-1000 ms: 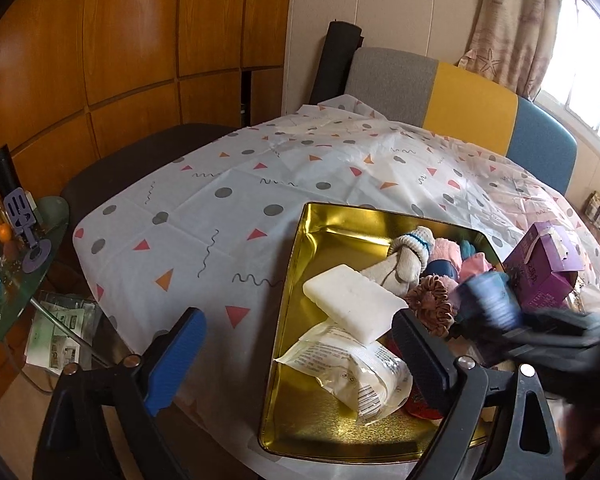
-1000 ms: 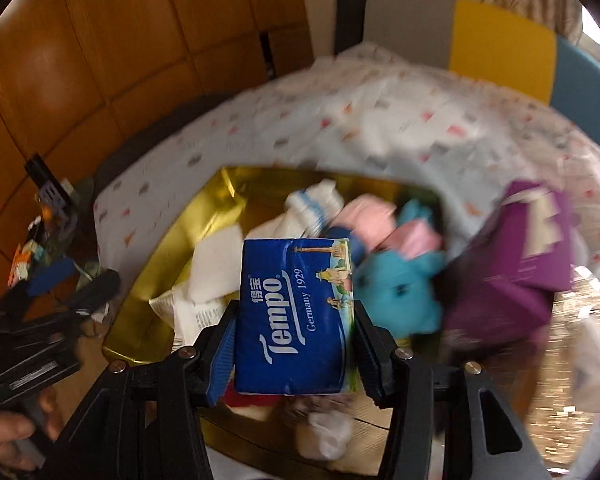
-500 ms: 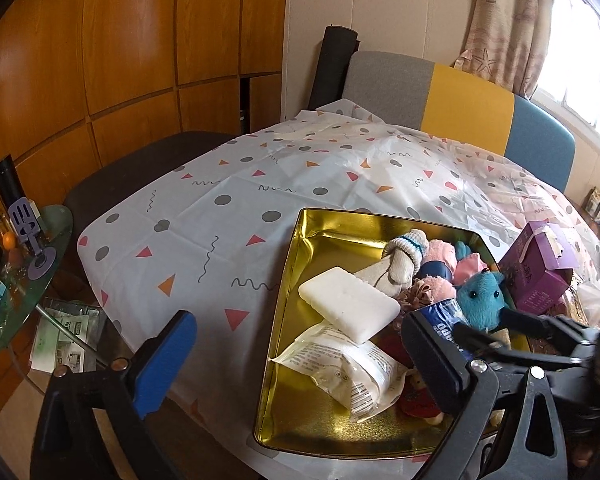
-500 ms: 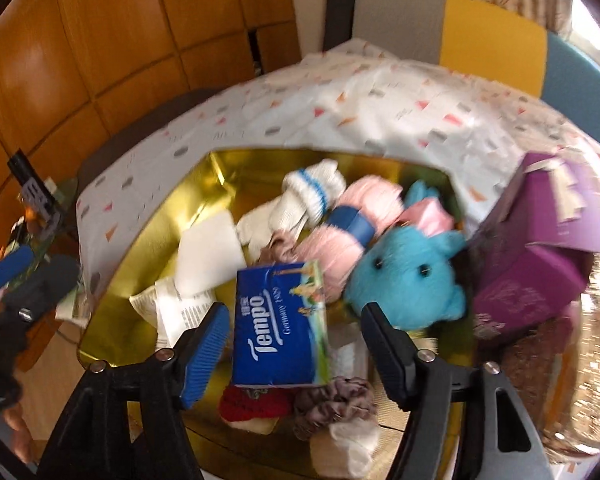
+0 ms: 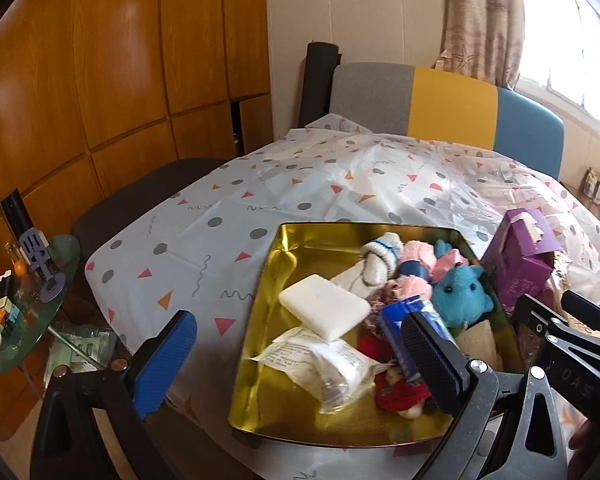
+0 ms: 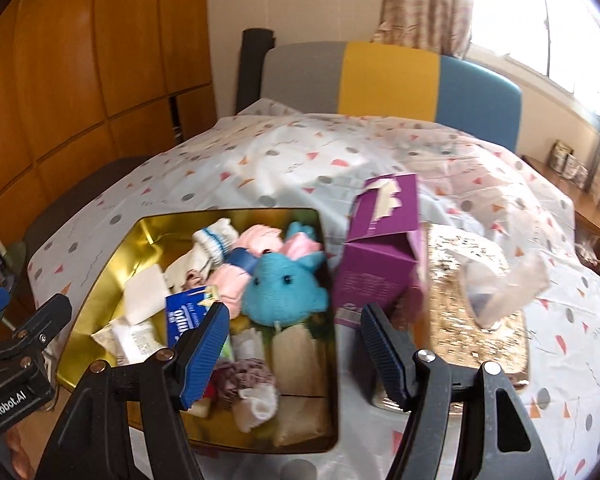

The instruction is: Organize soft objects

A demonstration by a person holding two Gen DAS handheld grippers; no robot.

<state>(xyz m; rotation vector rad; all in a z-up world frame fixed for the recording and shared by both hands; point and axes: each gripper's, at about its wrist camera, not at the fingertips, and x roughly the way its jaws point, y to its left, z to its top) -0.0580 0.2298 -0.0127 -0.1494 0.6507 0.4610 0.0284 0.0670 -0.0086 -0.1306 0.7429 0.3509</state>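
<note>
A gold tin tray [image 5: 284,252] [image 6: 112,272] on the patterned tablecloth holds soft things: a blue plush toy [image 5: 462,294] [image 6: 282,290], pink yarn [image 6: 260,242], a white sock [image 6: 216,242], a white sponge block [image 5: 324,306], a wipes pack [image 5: 320,364] and a blue Tempo tissue pack [image 5: 400,328] [image 6: 186,314] lying loose on the pile. My left gripper [image 5: 300,360] stands open above the tray's near left corner, holding nothing. My right gripper [image 6: 294,352] is open and empty over the tray's near right edge.
A purple carton [image 6: 384,252] with a torn top stands right of the tray, on a glittery gold box [image 6: 472,280] with clear plastic [image 6: 508,284]. A small glass side table [image 5: 28,304] with clutter is at far left. Chairs [image 5: 440,104] stand behind the table.
My right gripper opened and let go of the blue tissue pack, which now lies in the tray. The right gripper then drew back and swung right. The left gripper backed away slightly.
</note>
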